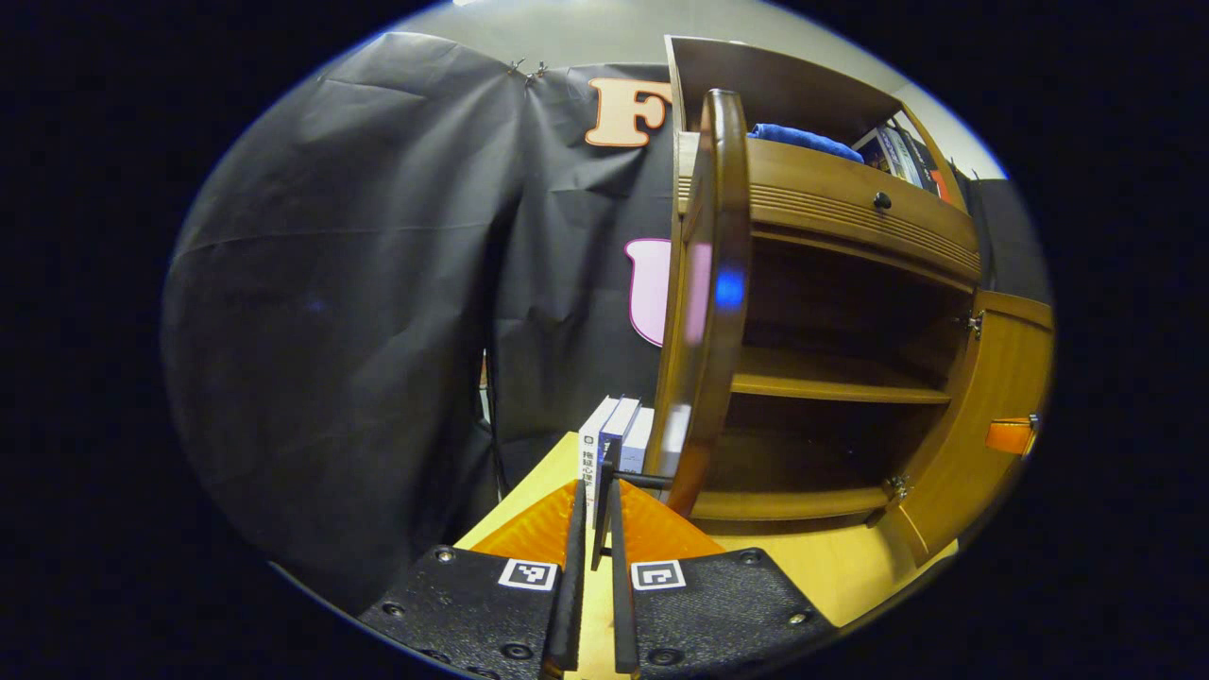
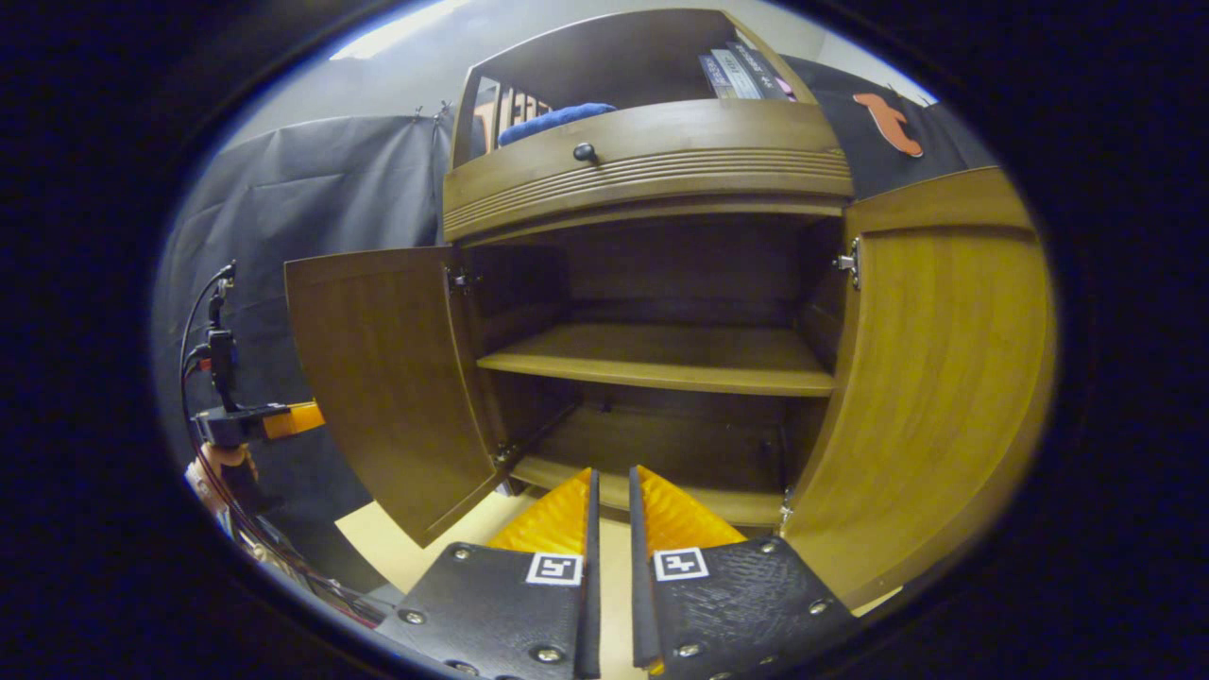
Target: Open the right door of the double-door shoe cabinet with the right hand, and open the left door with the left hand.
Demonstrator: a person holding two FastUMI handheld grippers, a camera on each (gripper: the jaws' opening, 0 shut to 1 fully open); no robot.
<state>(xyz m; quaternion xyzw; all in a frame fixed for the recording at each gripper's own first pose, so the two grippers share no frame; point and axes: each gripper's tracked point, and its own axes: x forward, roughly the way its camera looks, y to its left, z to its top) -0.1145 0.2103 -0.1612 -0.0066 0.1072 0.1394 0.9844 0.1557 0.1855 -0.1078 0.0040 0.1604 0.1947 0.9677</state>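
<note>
Both doors of your shoe cabinet already stand swung out, so by the look of it the opening itself is done. In the right gripper view the right door hangs wide on its hinges at the cabinet's right side, and the left door is folded out on the other side, leaving the two inner shelves bare and in full sight. The cabinet sits toward the back of the pale worktop, its drawer above the doors shut.

In the left gripper view you see the left door edge-on, with a few books standing on the worktop just behind it.

Your left gripper has its fingers drawn nearly together with a thin dark handle bar between them; I cannot tell whether they actually press on it. Your right gripper holds nothing, its fingers close together with a narrow gap, aimed at the lower shelf.

What seems left is only to let go and pull back.
</note>
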